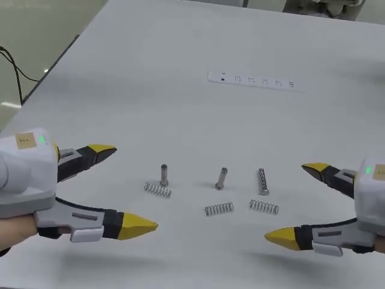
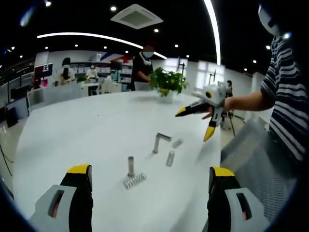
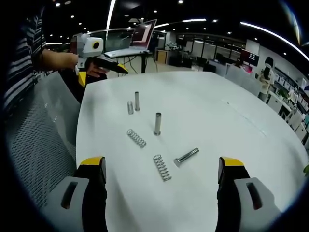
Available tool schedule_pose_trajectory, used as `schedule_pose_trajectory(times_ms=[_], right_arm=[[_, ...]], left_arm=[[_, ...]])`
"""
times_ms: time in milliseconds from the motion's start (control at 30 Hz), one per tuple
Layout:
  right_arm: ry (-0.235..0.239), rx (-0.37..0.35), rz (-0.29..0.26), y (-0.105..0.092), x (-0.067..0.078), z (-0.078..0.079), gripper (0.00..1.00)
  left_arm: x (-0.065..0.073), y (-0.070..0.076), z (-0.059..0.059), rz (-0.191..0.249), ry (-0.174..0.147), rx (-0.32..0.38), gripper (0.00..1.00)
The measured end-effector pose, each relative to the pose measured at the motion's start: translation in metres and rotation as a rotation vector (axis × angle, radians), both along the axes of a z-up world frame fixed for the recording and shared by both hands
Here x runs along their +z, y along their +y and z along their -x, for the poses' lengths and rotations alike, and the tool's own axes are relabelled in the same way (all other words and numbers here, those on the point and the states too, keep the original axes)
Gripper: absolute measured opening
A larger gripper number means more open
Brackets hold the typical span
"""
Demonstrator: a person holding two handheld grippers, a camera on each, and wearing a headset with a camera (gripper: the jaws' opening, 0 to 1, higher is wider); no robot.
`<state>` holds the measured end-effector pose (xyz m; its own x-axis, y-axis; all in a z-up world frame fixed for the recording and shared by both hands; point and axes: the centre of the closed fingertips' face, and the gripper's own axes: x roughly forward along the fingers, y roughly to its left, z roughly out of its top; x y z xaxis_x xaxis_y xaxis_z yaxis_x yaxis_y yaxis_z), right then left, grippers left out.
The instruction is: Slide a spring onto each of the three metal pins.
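Left tongs and right tongs hover over a white table, one at either side of the work, each with its yellow-tipped jaws spread wide and nothing between them. Between the two tools, near the table's front edge, three metal pins sit in a loose row, none of them wearing a spring. The left pin stands upright on its head, and the left spring lies flat just beside its base. The middle pin also stands upright, with the middle spring lying on its side a little nearer the person. The right pin lies flat on the table, as the right gripper view shows most plainly, and the right spring lies just in front of it, close to the right tongs. All three springs rest loose on the bare surface, apart from one another. Farther back on the table, well apart from the pins, a white power strip lies flat. In each gripper view the opposite tool shows across the table, held in a hand below a striped sleeve
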<state>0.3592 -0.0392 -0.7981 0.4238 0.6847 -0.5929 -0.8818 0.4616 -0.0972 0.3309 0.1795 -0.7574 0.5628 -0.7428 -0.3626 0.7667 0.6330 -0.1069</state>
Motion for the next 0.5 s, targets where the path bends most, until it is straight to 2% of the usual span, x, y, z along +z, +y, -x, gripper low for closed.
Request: schedule_pose_trajectory(times_ms=[500], right_arm=[[0.014, -0.003, -0.012, 0.0028, 0.0002, 0.0013, 0.95]], left_arm=[[-0.0051, 0.0037, 0.0016, 0.007, 0.009, 0.007, 0.98]])
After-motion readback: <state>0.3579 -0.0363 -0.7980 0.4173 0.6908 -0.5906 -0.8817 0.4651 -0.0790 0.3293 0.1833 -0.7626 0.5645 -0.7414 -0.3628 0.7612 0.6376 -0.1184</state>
